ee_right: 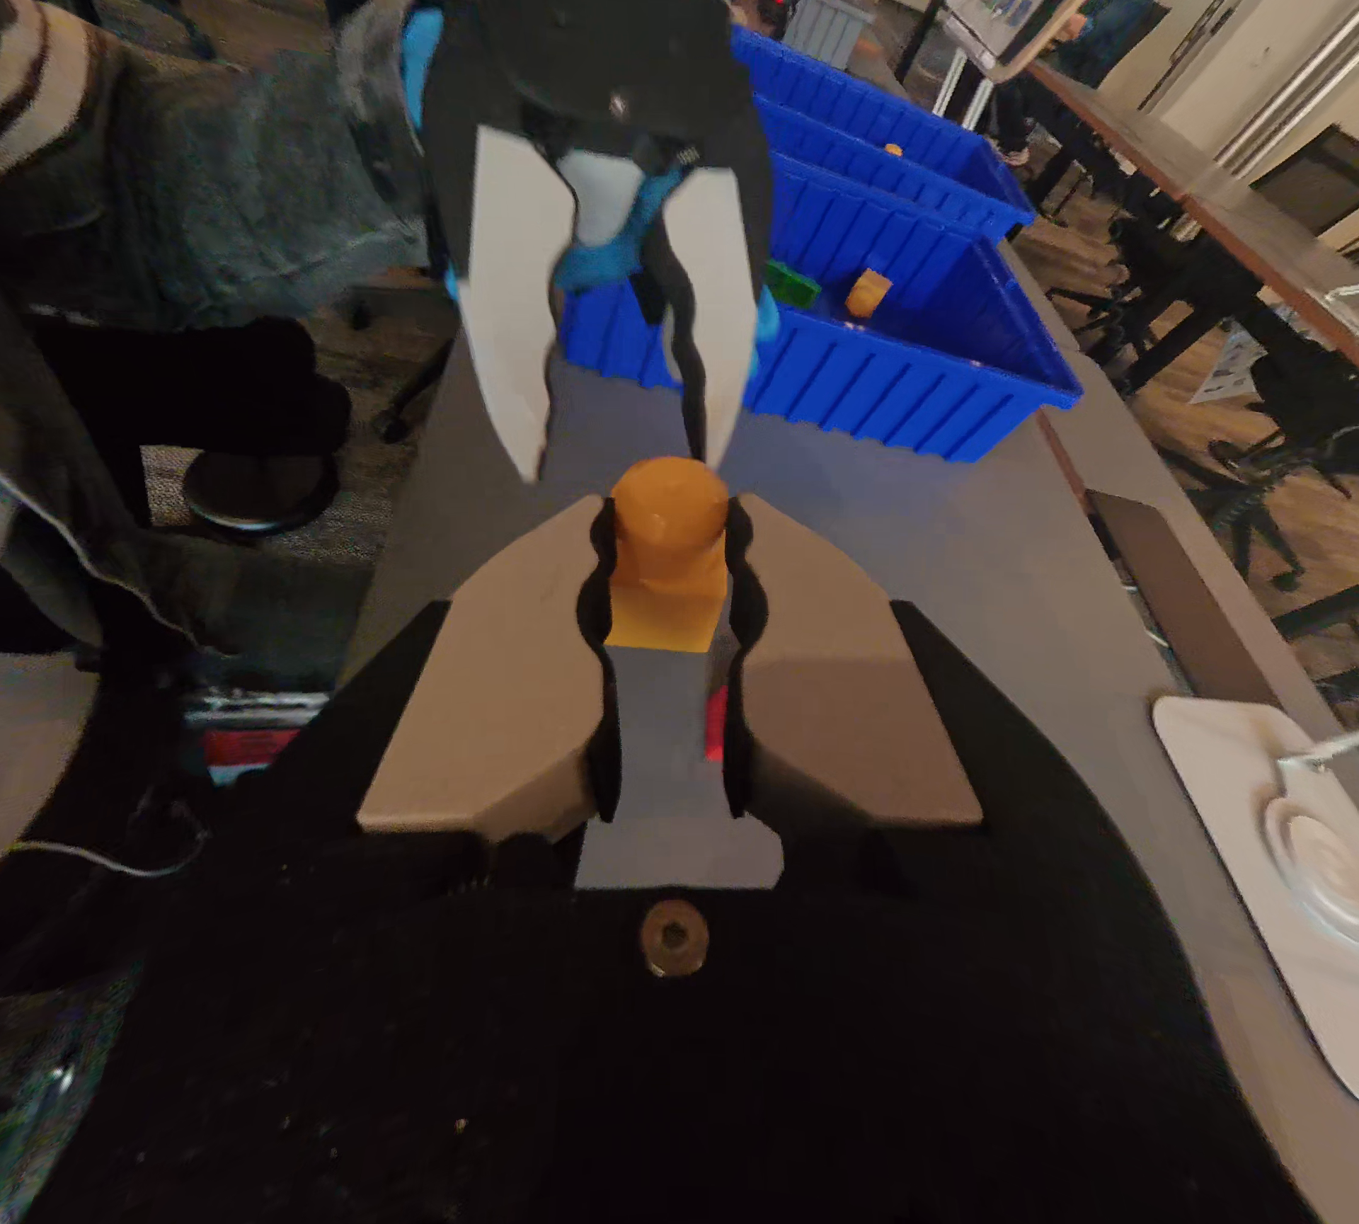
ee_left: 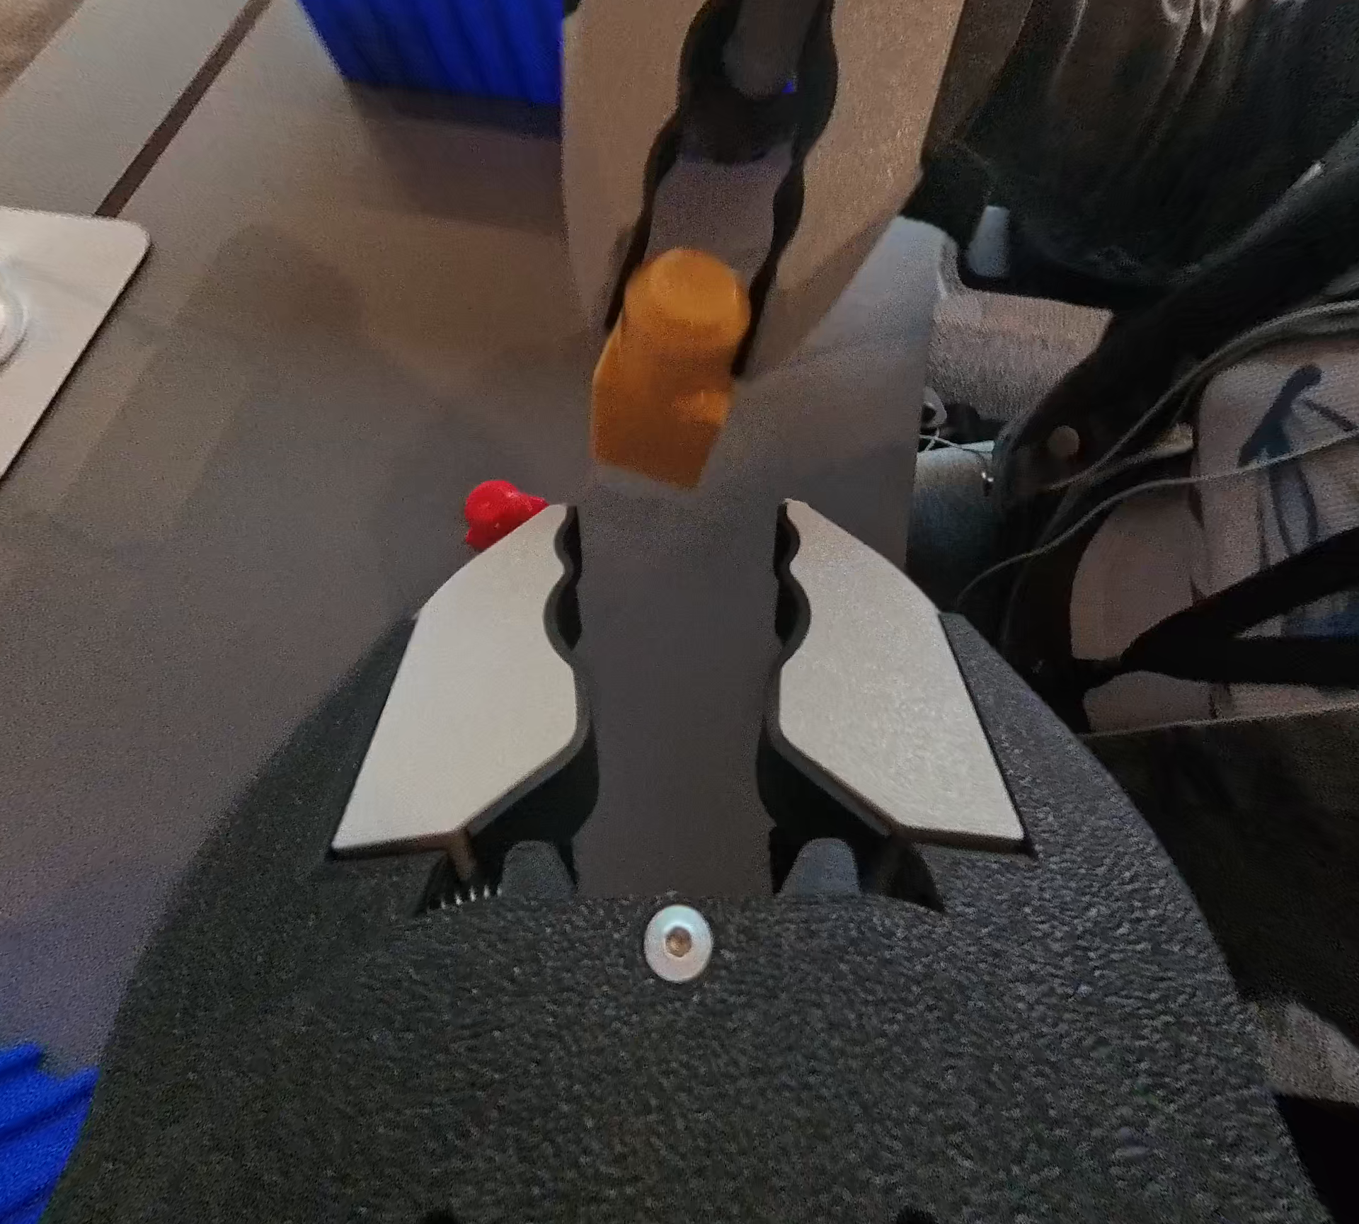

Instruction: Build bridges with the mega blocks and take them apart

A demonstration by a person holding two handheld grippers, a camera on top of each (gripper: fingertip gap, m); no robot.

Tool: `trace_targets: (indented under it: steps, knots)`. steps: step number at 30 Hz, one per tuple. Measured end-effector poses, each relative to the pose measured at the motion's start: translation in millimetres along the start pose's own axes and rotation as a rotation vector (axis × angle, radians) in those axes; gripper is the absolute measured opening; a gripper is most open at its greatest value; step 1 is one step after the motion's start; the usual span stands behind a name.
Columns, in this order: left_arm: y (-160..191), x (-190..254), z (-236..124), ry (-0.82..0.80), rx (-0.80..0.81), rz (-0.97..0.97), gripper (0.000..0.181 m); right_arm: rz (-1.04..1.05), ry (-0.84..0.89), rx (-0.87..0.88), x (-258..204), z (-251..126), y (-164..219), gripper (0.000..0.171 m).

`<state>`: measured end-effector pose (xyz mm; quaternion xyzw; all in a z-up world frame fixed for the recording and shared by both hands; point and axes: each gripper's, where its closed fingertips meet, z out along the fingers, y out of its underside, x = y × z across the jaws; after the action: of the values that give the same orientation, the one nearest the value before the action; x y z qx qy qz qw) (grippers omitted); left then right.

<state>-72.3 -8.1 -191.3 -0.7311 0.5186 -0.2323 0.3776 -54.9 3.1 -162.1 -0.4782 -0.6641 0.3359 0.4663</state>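
Note:
An orange mega block (ee_right: 665, 556) with a single round stud is held between the fingers of my right gripper (ee_right: 669, 505), above the grey table (ee_right: 919, 563). In the left wrist view the same block (ee_left: 673, 372) hangs in the right gripper (ee_left: 676, 350), which reaches in from the top. My left gripper (ee_left: 676, 512) is open and empty, with its tips just short of the block. In the right wrist view the left gripper (ee_right: 625, 457) points at the block's stud from the far side. A red block (ee_left: 500, 516) lies on the table; only a sliver of it (ee_right: 717, 722) shows in the right wrist view.
Blue bins (ee_right: 919, 372) stand on the table behind the grippers, holding a green block (ee_right: 790, 284) and an orange block (ee_right: 868, 291). Another blue bin (ee_left: 419, 4) holds red blocks. A white pad (ee_right: 1250, 858) lies near the table edge. A seated person's clothing (ee_left: 1140, 85) is close by. Across from one pair of fingers to the other is roughly 4 cm.

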Motion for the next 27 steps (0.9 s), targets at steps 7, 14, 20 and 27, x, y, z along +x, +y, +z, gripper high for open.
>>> trace_targets:
  steps: [7, 14, 20, 27]
  knots:
    - [9, -26, -58, -0.161, 0.294, -0.210, 0.057, 0.072, -0.071, -0.007, 22, -7, 74, 0.028]
    - [15, -42, -115, -0.361, 0.381, -0.234, 0.054, 0.143, -0.072, -0.045, 42, 14, 127, 0.028]
    - [17, -44, -133, -0.431, 0.402, -0.214, 0.052, 0.178, -0.081, -0.080, 46, 24, 144, 0.028]
    - [25, -49, -134, -0.443, 0.394, -0.225, 0.051, 0.191, -0.095, -0.111, 42, 34, 154, 0.028]
